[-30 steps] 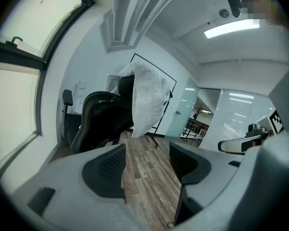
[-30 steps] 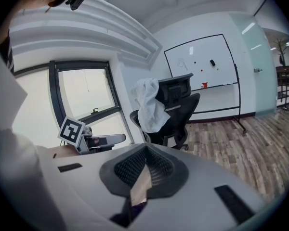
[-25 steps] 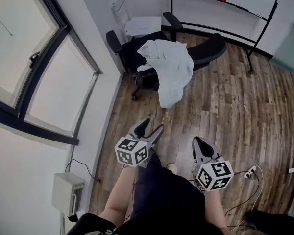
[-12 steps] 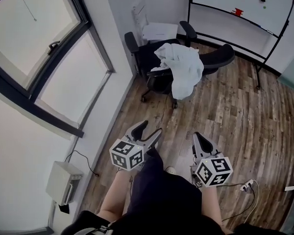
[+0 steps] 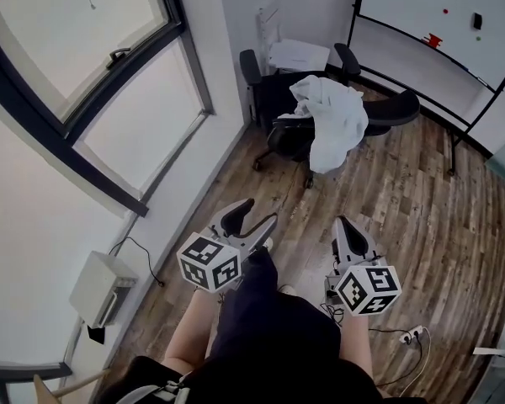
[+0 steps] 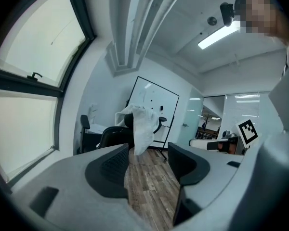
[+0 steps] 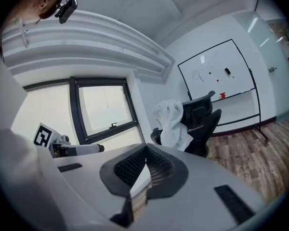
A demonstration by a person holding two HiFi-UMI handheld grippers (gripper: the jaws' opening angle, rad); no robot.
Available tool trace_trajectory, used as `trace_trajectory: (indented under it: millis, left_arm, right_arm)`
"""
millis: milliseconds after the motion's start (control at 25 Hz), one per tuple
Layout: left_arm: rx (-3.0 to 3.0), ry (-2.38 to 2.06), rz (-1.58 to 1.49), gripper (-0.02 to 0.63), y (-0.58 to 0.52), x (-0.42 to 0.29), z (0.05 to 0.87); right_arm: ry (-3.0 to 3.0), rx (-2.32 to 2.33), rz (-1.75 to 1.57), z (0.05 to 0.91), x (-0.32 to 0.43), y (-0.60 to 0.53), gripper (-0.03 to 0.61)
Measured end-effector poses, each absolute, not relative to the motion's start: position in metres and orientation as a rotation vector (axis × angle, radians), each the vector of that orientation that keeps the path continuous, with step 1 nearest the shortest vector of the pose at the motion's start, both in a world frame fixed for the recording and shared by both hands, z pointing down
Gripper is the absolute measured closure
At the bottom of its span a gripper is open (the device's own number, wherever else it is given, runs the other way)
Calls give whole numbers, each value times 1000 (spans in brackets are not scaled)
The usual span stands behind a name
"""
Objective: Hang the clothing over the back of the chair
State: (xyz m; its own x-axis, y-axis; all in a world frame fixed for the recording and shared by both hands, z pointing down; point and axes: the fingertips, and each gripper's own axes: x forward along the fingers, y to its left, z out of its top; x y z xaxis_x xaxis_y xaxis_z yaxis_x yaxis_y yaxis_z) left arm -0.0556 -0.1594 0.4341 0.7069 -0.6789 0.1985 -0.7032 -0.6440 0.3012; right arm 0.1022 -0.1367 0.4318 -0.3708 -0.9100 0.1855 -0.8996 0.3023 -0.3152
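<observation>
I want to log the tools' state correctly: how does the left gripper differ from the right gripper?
The left gripper's jaws stand apart, with floor showing between them; the right gripper's jaws are together. In the head view the left gripper slants rightward, while the right gripper points almost straight ahead. Both are empty and well away from the white clothing on the chair.

The left gripper (image 5: 257, 215) is hovering well short of the chair (image 5: 394, 108), jaws apart and empty. The right gripper (image 5: 345, 225) is hovering alongside, jaws together.
</observation>
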Motion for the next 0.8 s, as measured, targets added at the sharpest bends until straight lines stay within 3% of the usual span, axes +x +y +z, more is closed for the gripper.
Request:
trace_trajectory:
  millis: [120, 240, 320, 800]
  left_arm:
    - [2554, -1124, 91, 436, -158, -61, 430]
    - [2542, -1204, 104, 551, -160, -70, 429]
    - [2536, -1240, 120, 588, -161, -74, 429]
    - [2560, -1234, 181, 607, -169, -74, 439]
  right_arm:
    - [2517, -1724, -576, 431, 97, -137, 577]
    - [2533, -1726, -558, 431, 94, -138, 578]
    - [2542, -1730, -557, 431, 94, -138, 578]
    - [2539, -1846, -556, 446, 105, -137, 578]
